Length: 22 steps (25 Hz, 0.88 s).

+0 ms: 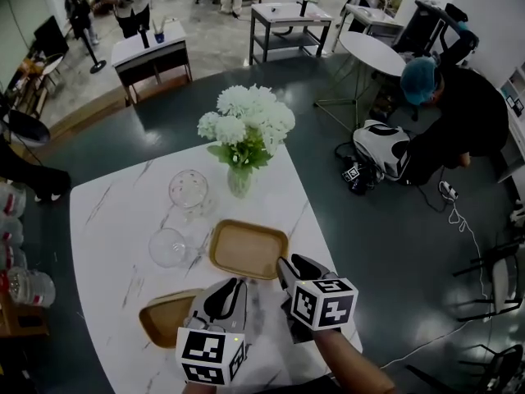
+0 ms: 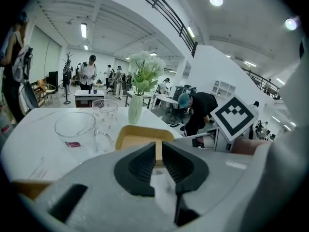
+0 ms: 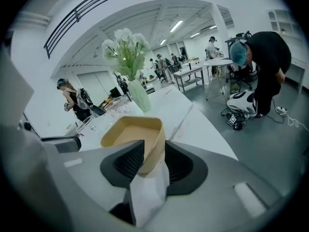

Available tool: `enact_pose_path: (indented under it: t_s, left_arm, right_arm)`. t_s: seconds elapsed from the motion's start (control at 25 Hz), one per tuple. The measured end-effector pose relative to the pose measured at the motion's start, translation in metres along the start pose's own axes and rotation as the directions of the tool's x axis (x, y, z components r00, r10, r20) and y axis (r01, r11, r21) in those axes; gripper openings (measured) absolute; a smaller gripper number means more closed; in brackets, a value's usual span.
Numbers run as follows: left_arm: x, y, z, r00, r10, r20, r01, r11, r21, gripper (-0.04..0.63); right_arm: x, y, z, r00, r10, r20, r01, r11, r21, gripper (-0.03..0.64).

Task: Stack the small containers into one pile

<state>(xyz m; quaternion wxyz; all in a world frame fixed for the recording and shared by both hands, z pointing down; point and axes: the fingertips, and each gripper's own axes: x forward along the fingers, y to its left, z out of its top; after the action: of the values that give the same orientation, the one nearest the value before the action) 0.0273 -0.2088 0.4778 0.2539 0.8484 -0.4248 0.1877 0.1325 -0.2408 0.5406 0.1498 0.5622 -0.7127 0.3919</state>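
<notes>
A tan rectangular container [image 1: 246, 249] lies flat in the middle of the white marble table [image 1: 107, 220]. My right gripper [image 1: 287, 263] is at its near right corner. In the right gripper view that corner's rim [image 3: 152, 139] stands between the jaws of the right gripper [image 3: 153, 156], which are spread wide, so I read them as open. A second tan container [image 1: 164, 317] sits at the near left, beside my left gripper [image 1: 234, 284]. The left gripper [image 2: 159, 151] points at the first container [image 2: 142, 135]; its jaws stand a narrow gap apart with nothing between them.
Two clear glass containers [image 1: 188, 189] [image 1: 170, 247] stand left of the tan container, and a vase of white flowers [image 1: 239, 180] stands behind it. The table's right edge [image 1: 328, 245] runs close to my right gripper. A person [image 1: 451, 113] bends over on the floor at the far right.
</notes>
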Motion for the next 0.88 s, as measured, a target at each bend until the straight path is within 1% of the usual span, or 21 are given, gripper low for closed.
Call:
enact_pose_path:
  t_s: [0.16,0.24,0.32,0.4,0.68,0.88]
  left_arm:
    - [0.004,0.001,-0.002,1.000,0.001,-0.001,-0.001,1.000,-0.014,0.040]
    - [0.005,0.002,-0.001,1.000,0.001,0.004,-0.001,1.000,-0.021,0.041]
    - [0.004,0.004,0.001,1.000,0.001,0.011,0.000,1.000,-0.030,0.041]
    - [0.003,0.005,0.003,1.000,-0.001,0.017,0.001,0.999,-0.038,0.041]
    - [0.001,0.008,0.005,1.000,-0.009,0.025,0.010,0.999,-0.046,0.041]
    - [-0.005,0.005,0.006,0.999,-0.007,0.035,0.008,1.000,-0.025,0.041]
  right_arm:
    - [0.011,-0.006,-0.002,0.999,-0.038,-0.014,0.038,0.999,0.019,0.116]
    - [0.013,-0.010,-0.003,0.998,-0.069,-0.015,0.069,0.997,0.029,0.088]
    - [0.014,-0.013,-0.003,0.995,-0.098,-0.014,0.098,0.995,0.031,0.036]
    - [0.013,-0.016,-0.003,0.993,-0.116,-0.013,0.117,0.993,0.024,0.011]
    - [0.012,-0.019,-0.004,0.990,-0.137,-0.014,0.137,0.991,0.011,0.008]
    - [0.005,-0.021,0.000,0.991,-0.135,0.005,0.134,0.991,0.023,0.014]
